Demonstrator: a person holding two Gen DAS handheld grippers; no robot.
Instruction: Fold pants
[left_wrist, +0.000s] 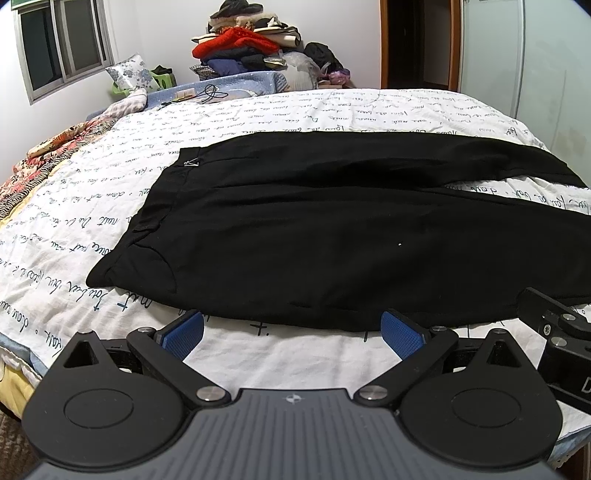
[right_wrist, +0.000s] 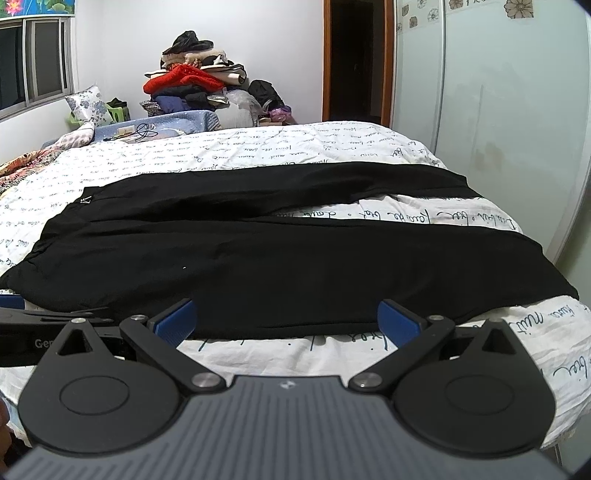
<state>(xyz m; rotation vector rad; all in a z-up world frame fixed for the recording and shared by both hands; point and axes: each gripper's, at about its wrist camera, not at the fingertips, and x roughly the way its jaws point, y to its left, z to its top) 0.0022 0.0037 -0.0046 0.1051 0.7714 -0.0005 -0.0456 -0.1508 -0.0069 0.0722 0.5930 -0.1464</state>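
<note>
Black pants (left_wrist: 314, 229) lie spread flat across the bed, waistband to the left, both legs running to the right with a strip of sheet between them. In the right wrist view the same pants (right_wrist: 277, 266) fill the middle, legs ending near the bed's right edge. My left gripper (left_wrist: 293, 332) stands open at the near hem of the pants, blue pads wide apart, nothing between them. My right gripper (right_wrist: 286, 323) is open too, right at the near edge of the closer leg. The right gripper's body shows at the left view's right edge.
The bed (left_wrist: 258, 110) carries a white sheet with handwriting print. A pile of clothes (left_wrist: 251, 44) rises at the far end, a flowered pillow (left_wrist: 129, 72) at far left, a patterned blanket (left_wrist: 44, 155) on the left. A wardrobe door (right_wrist: 498, 110) stands on the right.
</note>
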